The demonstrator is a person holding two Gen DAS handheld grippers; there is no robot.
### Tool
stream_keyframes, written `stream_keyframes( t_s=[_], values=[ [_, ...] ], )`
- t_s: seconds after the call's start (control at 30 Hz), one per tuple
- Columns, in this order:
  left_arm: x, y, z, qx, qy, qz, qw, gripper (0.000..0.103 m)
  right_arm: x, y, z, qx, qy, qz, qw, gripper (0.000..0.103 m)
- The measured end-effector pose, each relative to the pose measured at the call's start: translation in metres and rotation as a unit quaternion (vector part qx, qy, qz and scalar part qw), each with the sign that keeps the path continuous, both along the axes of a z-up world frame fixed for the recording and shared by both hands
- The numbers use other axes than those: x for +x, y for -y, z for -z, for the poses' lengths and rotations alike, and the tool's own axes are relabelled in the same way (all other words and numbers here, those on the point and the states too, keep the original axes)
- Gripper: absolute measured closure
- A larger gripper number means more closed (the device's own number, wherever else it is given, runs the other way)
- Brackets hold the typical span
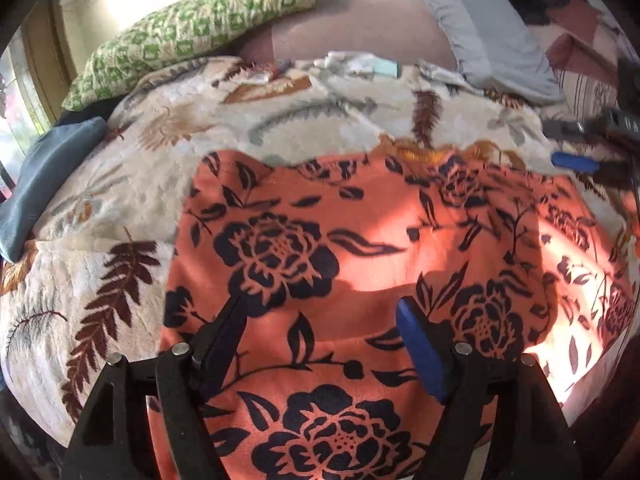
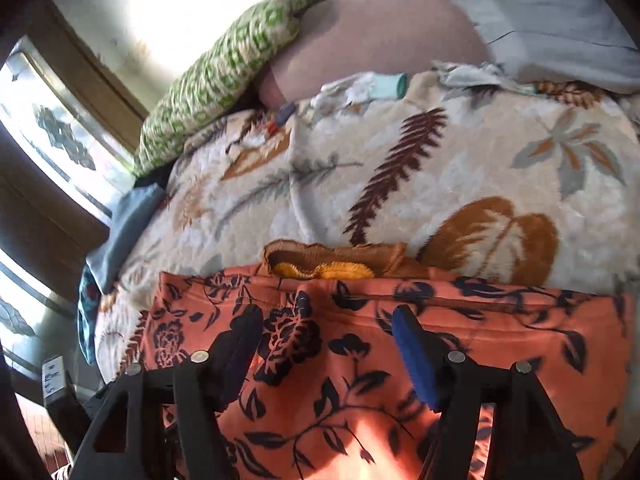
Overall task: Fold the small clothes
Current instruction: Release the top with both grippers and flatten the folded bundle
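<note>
An orange garment with black flower print (image 1: 360, 280) lies spread on a leaf-patterned blanket (image 1: 200, 132); it also shows in the right wrist view (image 2: 400, 360). A mustard-yellow knit piece (image 2: 332, 262) lies at its far edge, partly under it. My left gripper (image 1: 324, 308) is open just above the garment, holding nothing. My right gripper (image 2: 328, 320) is open over the garment's far part, holding nothing. The right gripper also shows, blurred, at the right edge of the left wrist view (image 1: 588, 148).
A green-patterned pillow (image 1: 192, 28) and a grey pillow (image 1: 492, 28) lie at the head of the bed. Small pale clothes (image 1: 360, 64) lie at the blanket's far edge. A blue cloth (image 1: 44, 184) lies left. A window (image 2: 44, 128) is at the left.
</note>
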State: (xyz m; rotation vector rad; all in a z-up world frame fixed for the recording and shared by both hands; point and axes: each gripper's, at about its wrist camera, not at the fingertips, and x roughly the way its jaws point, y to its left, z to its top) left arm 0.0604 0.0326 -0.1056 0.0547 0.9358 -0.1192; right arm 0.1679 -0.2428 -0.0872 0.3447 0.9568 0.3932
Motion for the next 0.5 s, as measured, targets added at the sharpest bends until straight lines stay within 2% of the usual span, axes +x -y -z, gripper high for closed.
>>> stream_keyframes(
  t_s=[0.07,0.1,0.17,0.2,0.23,0.27,0.3,0.33,0.4,0.5],
  values=[
    [0.001,-0.006,-0.014,0.007,0.027,-0.012,0.9996,0.025,-0.02,0.044,-0.008,0.024,0.0,0.042,0.999,0.032],
    [0.007,-0.009,-0.013,0.012,0.021,-0.019,0.9995,0.025,-0.029,0.066,-0.007,0.03,-0.005,0.069,0.997,0.032],
    [0.03,-0.015,0.006,0.037,-0.026,-0.043,0.998,0.025,-0.04,0.1,0.011,0.024,-0.043,0.095,0.994,0.032],
    [0.041,-0.018,0.024,0.071,-0.056,-0.052,0.9946,0.023,-0.042,0.113,0.026,-0.013,-0.075,0.114,0.991,0.033],
    [0.047,-0.023,0.036,0.073,-0.069,-0.051,0.9937,0.021,-0.045,0.122,0.045,-0.066,-0.11,0.126,0.984,0.051],
    [0.046,-0.029,0.035,0.06,-0.06,-0.059,0.9946,0.016,-0.052,0.129,0.057,-0.091,-0.119,0.125,0.981,0.062],
    [0.045,-0.033,0.03,0.053,-0.06,-0.069,0.9944,0.017,-0.059,0.135,0.055,-0.083,-0.104,0.13,0.983,0.062],
    [0.045,-0.034,0.025,0.055,-0.056,-0.078,0.9938,0.018,-0.063,0.139,0.05,-0.086,-0.108,0.143,0.98,0.062],
    [0.04,-0.033,0.008,0.059,-0.021,-0.084,0.9945,0.019,-0.065,0.138,0.04,-0.124,-0.108,0.158,0.974,0.057],
    [0.033,-0.028,-0.015,0.055,0.029,-0.071,0.9956,0.019,-0.071,0.133,0.023,-0.096,-0.082,0.142,0.982,0.054]
  ],
)
